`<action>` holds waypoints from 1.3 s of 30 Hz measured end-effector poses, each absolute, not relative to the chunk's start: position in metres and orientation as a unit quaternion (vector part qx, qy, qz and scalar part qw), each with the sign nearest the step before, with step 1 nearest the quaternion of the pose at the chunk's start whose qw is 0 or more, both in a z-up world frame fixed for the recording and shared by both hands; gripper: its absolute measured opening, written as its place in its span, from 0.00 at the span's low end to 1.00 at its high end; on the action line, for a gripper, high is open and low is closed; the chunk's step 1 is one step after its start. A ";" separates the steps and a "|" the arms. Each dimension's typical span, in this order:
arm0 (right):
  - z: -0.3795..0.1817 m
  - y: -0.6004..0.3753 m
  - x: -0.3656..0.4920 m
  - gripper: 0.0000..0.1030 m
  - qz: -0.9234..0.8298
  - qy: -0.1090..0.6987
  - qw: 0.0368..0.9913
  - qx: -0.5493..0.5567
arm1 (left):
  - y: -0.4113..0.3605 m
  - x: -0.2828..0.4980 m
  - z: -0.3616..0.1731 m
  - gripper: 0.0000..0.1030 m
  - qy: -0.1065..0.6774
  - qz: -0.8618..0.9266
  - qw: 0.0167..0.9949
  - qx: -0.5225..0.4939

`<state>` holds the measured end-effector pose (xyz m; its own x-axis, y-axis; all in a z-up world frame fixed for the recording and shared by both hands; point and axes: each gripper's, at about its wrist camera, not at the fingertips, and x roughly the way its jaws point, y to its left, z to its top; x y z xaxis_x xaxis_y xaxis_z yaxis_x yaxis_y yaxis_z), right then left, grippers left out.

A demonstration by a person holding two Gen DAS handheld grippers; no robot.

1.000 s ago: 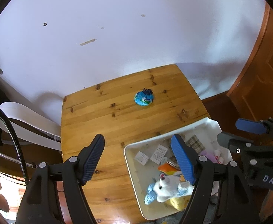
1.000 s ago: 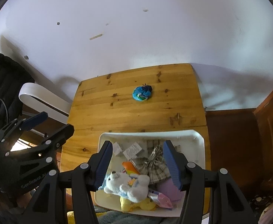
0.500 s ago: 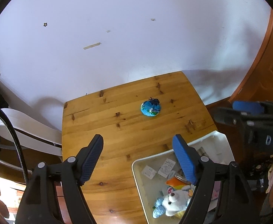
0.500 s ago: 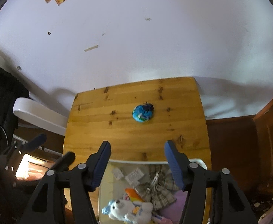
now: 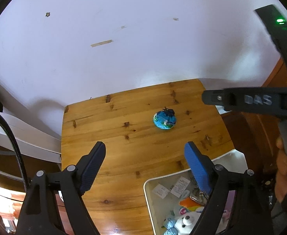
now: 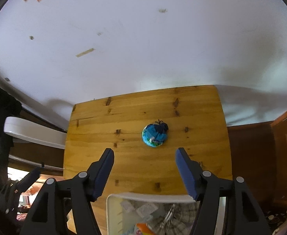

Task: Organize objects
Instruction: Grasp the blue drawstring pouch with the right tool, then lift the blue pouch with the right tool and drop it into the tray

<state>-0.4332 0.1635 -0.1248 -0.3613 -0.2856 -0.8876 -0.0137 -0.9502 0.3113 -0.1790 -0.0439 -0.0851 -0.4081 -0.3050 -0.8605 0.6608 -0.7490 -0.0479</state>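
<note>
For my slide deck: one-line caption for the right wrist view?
Right gripper, jaws opening and empty, above a blue ball on the wooden table.

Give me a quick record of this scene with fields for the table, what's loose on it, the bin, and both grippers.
surface: wooden table against a white wall
loose item: small blue round pouch lying alone on the table, touched by neither gripper
bin: white bin at the table's near edge, holding a white plush bear, paper tags and plaid cloth
left gripper: jaws opening, nothing between them
right gripper: jaws opening, nothing between them, pointed toward the pouch
</note>
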 end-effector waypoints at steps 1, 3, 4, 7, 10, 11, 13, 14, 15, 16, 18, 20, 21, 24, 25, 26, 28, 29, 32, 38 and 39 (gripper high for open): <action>-0.132 0.162 -0.440 0.66 -0.811 -0.135 0.084 0.563 | -0.046 -0.178 -0.087 0.84 0.196 -0.816 0.297 0.456; -0.154 0.158 -0.457 0.66 -0.801 -0.137 0.084 0.577 | -0.052 -0.176 -0.090 0.86 0.198 -0.813 0.303 0.455; -0.165 0.156 -0.465 0.66 -0.796 -0.138 0.083 0.584 | -0.055 -0.175 -0.093 0.86 0.198 -0.812 0.307 0.456; -0.200 0.152 -0.484 0.66 -0.780 -0.143 0.075 0.605 | -0.064 -0.169 -0.103 0.86 0.205 -0.804 0.312 0.462; -0.239 0.151 -0.501 0.66 -0.763 -0.149 0.065 0.626 | -0.071 -0.162 -0.112 0.86 0.215 -0.795 0.317 0.470; -0.249 0.150 -0.506 0.66 -0.759 -0.150 0.063 0.630 | -0.073 -0.160 -0.115 0.86 0.217 -0.793 0.318 0.471; -0.271 0.147 -0.515 0.66 -0.750 -0.148 0.060 0.642 | -0.077 -0.156 -0.120 0.86 0.220 -0.789 0.322 0.475; -0.279 0.146 -0.517 0.66 -0.746 -0.148 0.057 0.647 | -0.078 -0.155 -0.123 0.86 0.220 -0.788 0.323 0.476; -0.290 0.144 -0.520 0.66 -0.739 -0.152 0.056 0.654 | -0.081 -0.153 -0.127 0.86 0.221 -0.784 0.325 0.480; -0.301 0.143 -0.523 0.66 -0.732 -0.157 0.056 0.661 | -0.082 -0.152 -0.130 0.86 0.222 -0.782 0.326 0.482; -0.315 0.141 -0.526 0.66 -0.723 -0.164 0.056 0.668 | -0.084 -0.150 -0.136 0.86 0.226 -0.778 0.325 0.487; -0.329 0.140 -0.528 0.66 -0.717 -0.166 0.047 0.676 | -0.086 -0.149 -0.141 0.86 0.228 -0.775 0.325 0.491; -0.336 0.139 -0.528 0.66 -0.713 -0.172 0.045 0.678 | -0.087 -0.148 -0.144 0.86 0.227 -0.775 0.325 0.493; -0.347 0.138 -0.527 0.66 -0.709 -0.188 0.046 0.678 | -0.090 -0.145 -0.149 0.86 0.226 -0.772 0.326 0.496; -0.349 0.139 -0.529 0.66 -0.709 -0.194 0.048 0.676 | -0.090 -0.143 -0.150 0.86 0.224 -0.773 0.323 0.498; -0.350 0.139 -0.528 0.66 -0.710 -0.198 0.050 0.674 | -0.090 -0.142 -0.151 0.86 0.226 -0.772 0.324 0.499; -0.352 0.137 -0.525 0.66 -0.715 -0.201 0.053 0.668 | -0.092 -0.140 -0.154 0.86 0.229 -0.769 0.325 0.500; -0.351 0.135 -0.524 0.62 -0.720 -0.199 0.055 0.663 | -0.093 -0.139 -0.155 0.86 0.230 -0.768 0.325 0.501; -0.342 0.130 -0.521 0.49 -0.730 -0.200 0.078 0.648 | -0.093 -0.137 -0.158 0.86 0.231 -0.767 0.325 0.503; -0.314 0.127 -0.506 0.44 -0.746 -0.190 0.109 0.628 | -0.085 -0.135 -0.156 0.86 0.210 -0.775 0.306 0.511; -0.306 0.129 -0.503 0.44 -0.751 -0.189 0.113 0.623 | -0.084 -0.133 -0.156 0.86 0.211 -0.775 0.306 0.511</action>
